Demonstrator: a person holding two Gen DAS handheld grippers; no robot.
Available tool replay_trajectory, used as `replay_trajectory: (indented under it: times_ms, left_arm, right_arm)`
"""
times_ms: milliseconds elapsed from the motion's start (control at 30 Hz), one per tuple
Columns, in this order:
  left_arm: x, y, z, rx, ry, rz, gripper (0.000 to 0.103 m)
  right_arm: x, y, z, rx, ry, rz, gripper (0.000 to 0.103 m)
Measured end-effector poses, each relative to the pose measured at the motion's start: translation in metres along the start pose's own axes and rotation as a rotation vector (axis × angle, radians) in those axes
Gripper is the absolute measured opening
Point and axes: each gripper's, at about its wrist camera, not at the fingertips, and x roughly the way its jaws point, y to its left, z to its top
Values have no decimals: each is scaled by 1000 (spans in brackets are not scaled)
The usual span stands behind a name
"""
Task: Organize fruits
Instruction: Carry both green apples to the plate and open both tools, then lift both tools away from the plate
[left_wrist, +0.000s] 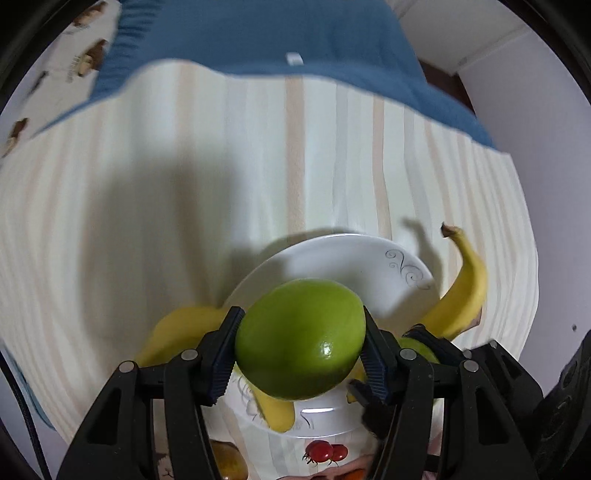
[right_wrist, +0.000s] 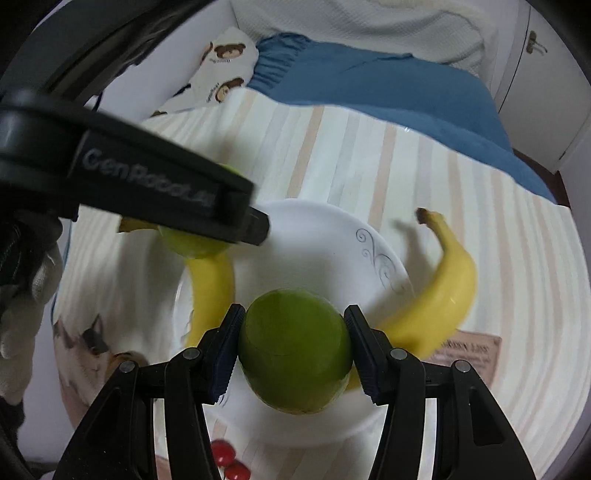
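Striped cream tablecloth (left_wrist: 184, 177), blue cloth (left_wrist: 258, 33) at 12 o'clock edge. White plate (left_wrist: 332, 258) in middle. Left gripper (left_wrist: 301, 343) pinches green fruit (left_wrist: 301, 339) over plate; right gripper (right_wrist: 293, 349) pinches second green fruit (right_wrist: 295, 350) over plate. Two bananas: one (right_wrist: 212, 291) lies on plate at 9 o'clock, other banana (right_wrist: 439, 288) at 3 o'clock just beside rim. Only right view shows left tool's side. In left view, second green fruit mostly hidden behind finger. Cherry print at 6 o'clock, cut off.
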Motion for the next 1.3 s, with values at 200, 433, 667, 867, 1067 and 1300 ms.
replay_trajectory:
  times_ms: [200,433,667,867,1067,1300]
  left_arm:
    - [18,-5,4,40,64,28,57]
    - [25,-5,4,16,93,40,57]
    - [22,-2,2,-5,76,38,61]
    - [1,-6,-17,-1,1,46,67]
    - [-24,0,-48,-14,-92,86,72]
    - [-50,16,-88,-64,-192,149,90]
  right_arm:
    - [23,-7,16,-2,38,-2,58]
    - [29,-7,29,-14,55,2,59]
    - [19,-24,33,51,45,5,70]
    - [5,-36,28,131,50,55,85]
    - [-14,-32,20,194,52,40,95]
    - [-35,-21,-17,230,31,3,98]
